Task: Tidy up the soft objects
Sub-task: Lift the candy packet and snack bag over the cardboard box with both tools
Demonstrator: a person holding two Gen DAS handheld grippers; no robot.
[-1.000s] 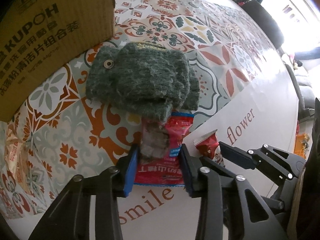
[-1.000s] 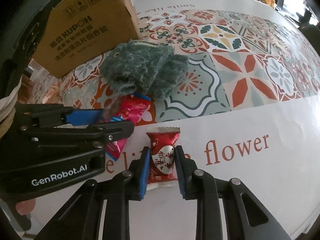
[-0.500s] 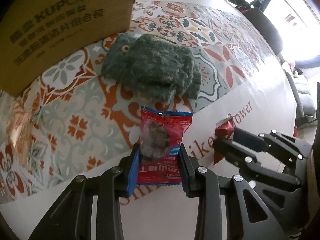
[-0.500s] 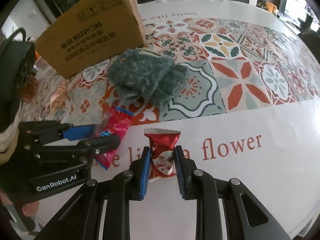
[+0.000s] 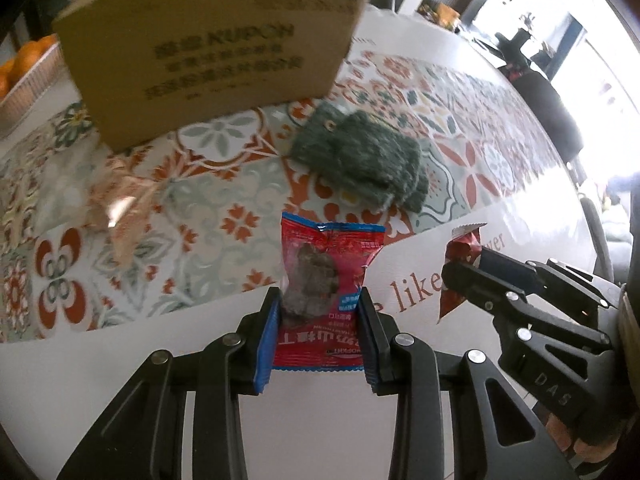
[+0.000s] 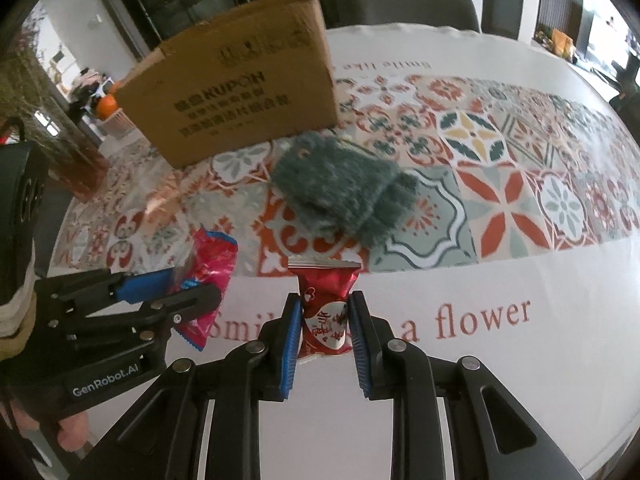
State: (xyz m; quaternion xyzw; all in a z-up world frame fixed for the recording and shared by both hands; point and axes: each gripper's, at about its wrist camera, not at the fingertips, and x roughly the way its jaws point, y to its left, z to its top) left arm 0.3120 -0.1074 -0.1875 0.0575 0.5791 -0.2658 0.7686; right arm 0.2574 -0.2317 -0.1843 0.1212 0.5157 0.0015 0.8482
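tablecloth (image 5: 200,208) | left tool (image 5: 318,312) clamps pink packet (image 5: 324,280) | right tool (image 6: 325,316) clamps red candy (image 6: 325,308)

The cardboard box (image 6: 240,84) reads "KUPOH", the tablecloth (image 6: 520,360) "flower", left tongs (image 6: 192,292) "GenRobot.AI".

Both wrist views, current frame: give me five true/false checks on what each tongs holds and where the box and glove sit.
1. The left tongs grip a red-and-blue plastic snack packet. True.
2. The right tongs are open and hold nothing. False: they are shut on a small dark-red foil candy wrapper.
3. The fuzzy grey-green knitted glove lies on the patterned tablecloth. True.
4. The brown cardboard box stands nearer the cameras than the glove. False: it stands behind the glove.
5. The glove is inside the box. False: it lies on the tablecloth in front of the box.
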